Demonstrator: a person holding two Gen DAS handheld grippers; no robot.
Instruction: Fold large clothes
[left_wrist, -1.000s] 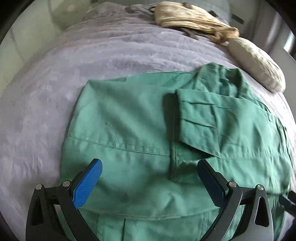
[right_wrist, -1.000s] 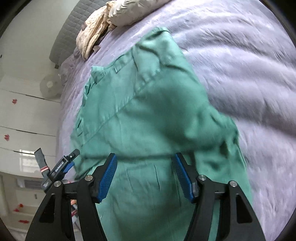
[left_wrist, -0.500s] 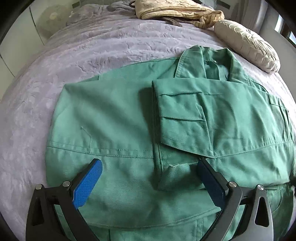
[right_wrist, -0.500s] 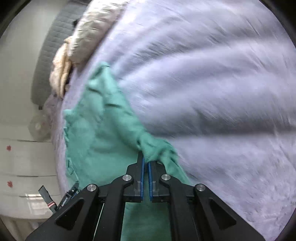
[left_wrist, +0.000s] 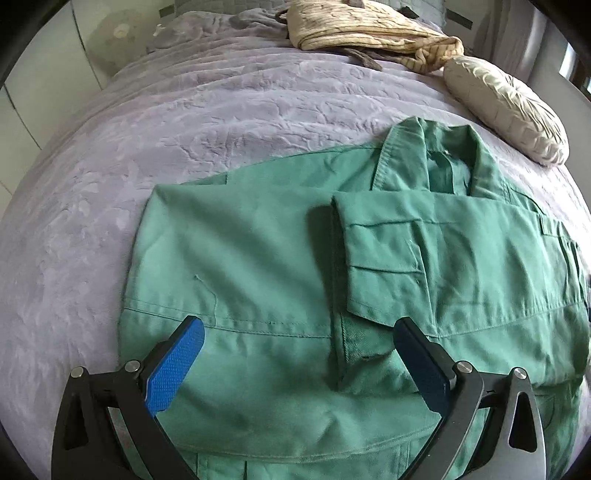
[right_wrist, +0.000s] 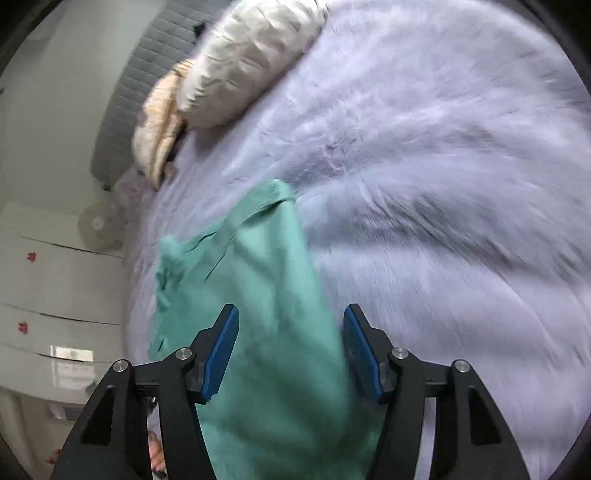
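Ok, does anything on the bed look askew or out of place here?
Mostly tidy. The green jacket lies flat on the purple bedspread, one sleeve folded across it. The only clutter is a crumpled beige garment beside a cushion at the bed's far end.
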